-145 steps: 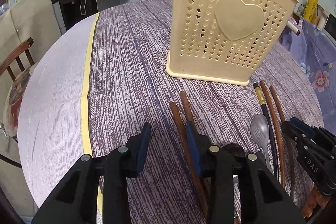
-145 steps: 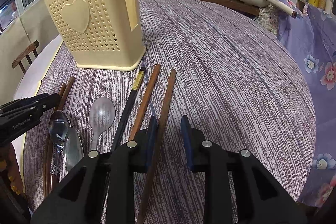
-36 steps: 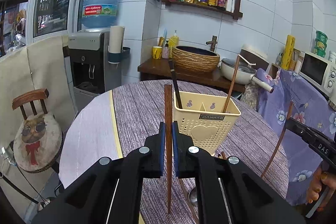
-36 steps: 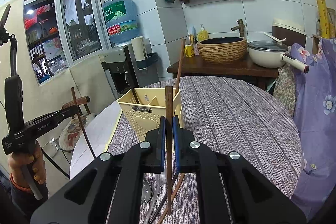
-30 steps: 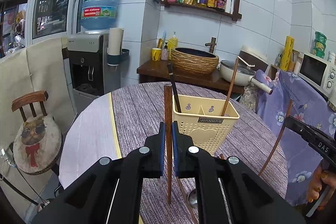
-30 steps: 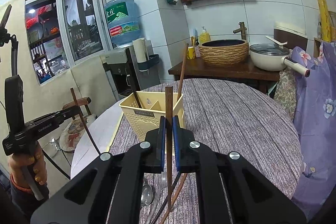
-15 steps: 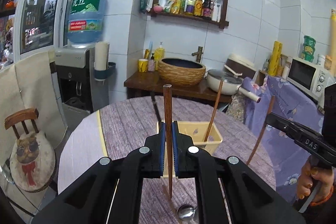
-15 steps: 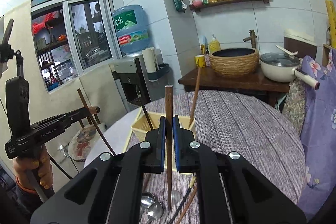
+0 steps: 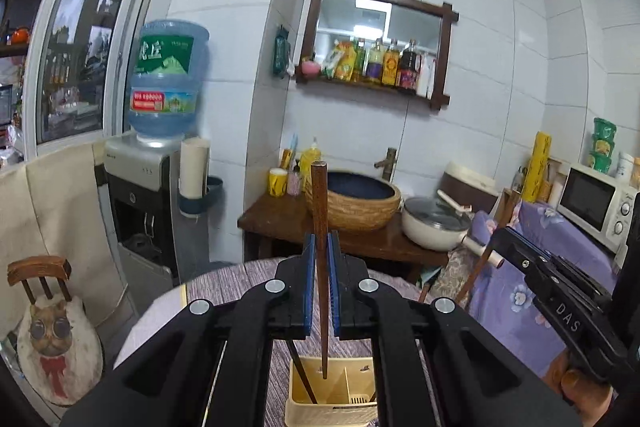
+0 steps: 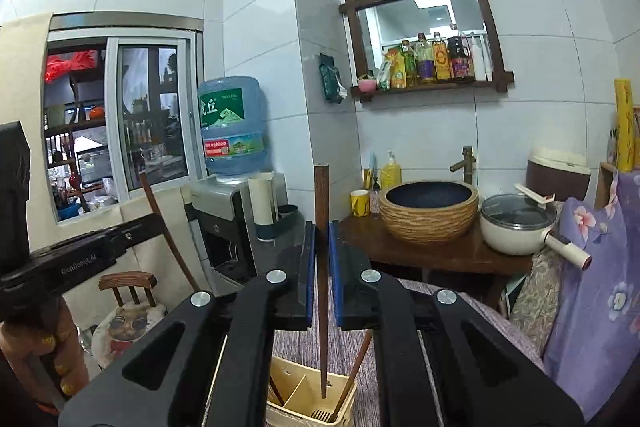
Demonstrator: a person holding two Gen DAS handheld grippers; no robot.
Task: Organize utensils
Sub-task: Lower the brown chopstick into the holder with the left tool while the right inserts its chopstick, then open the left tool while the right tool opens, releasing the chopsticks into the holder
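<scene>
My left gripper (image 9: 321,247) is shut on a brown wooden chopstick (image 9: 320,211), held upright with its tip hanging above the open top of the cream utensil holder (image 9: 332,401). My right gripper (image 10: 322,235) is shut on a second brown chopstick (image 10: 321,211), also upright, its tip over the same holder (image 10: 308,397). The holder has dividers and holds chopsticks leaning inside: a dark one (image 9: 302,371) on the left and a brown one (image 10: 354,373) on the right. The right gripper (image 9: 558,301) also shows at the right of the left wrist view.
The holder stands on a round table with a purple striped cloth (image 10: 480,311). Behind it are a wooden side table (image 10: 440,251) with a woven basin (image 10: 428,209) and a white pot (image 10: 520,223), a water dispenser (image 9: 156,187) and a chair with a cat cushion (image 9: 56,335).
Both grippers have risen and tilted higher over the holder. The holder has dropped to the bottom edge of both views, and both chopstick tips now hang over its open top.
</scene>
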